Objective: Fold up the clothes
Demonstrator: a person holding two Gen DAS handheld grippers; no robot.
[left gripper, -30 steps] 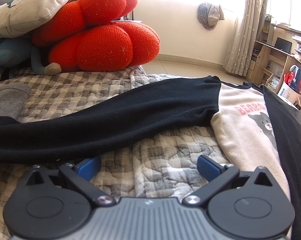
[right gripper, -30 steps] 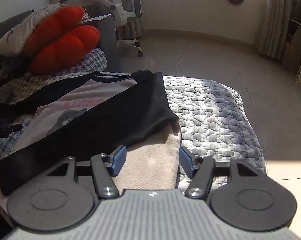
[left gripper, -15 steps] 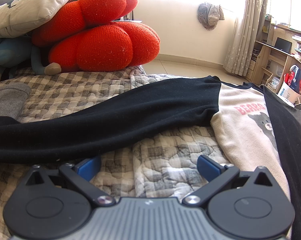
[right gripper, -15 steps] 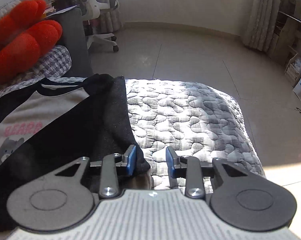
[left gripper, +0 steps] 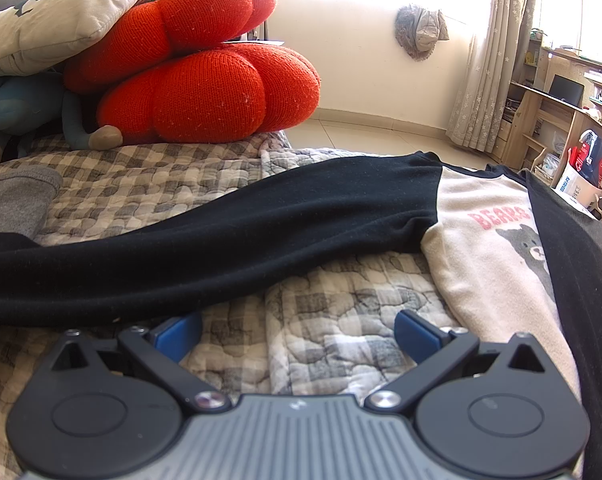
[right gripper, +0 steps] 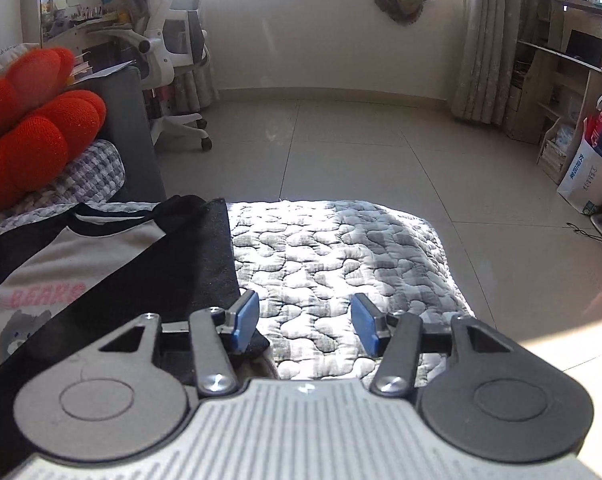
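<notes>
Black-sleeved shirt (left gripper: 489,248) lies flat between both spread hand-held grippers.

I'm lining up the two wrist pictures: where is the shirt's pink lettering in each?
Left wrist: the pink lettering sits at the right, on the cream chest of the shirt, above the grey bear print.
Right wrist: the pink lettering sits at the lower left edge, beside the folded black sleeve.
Shared landmark: the red cushion.
</notes>
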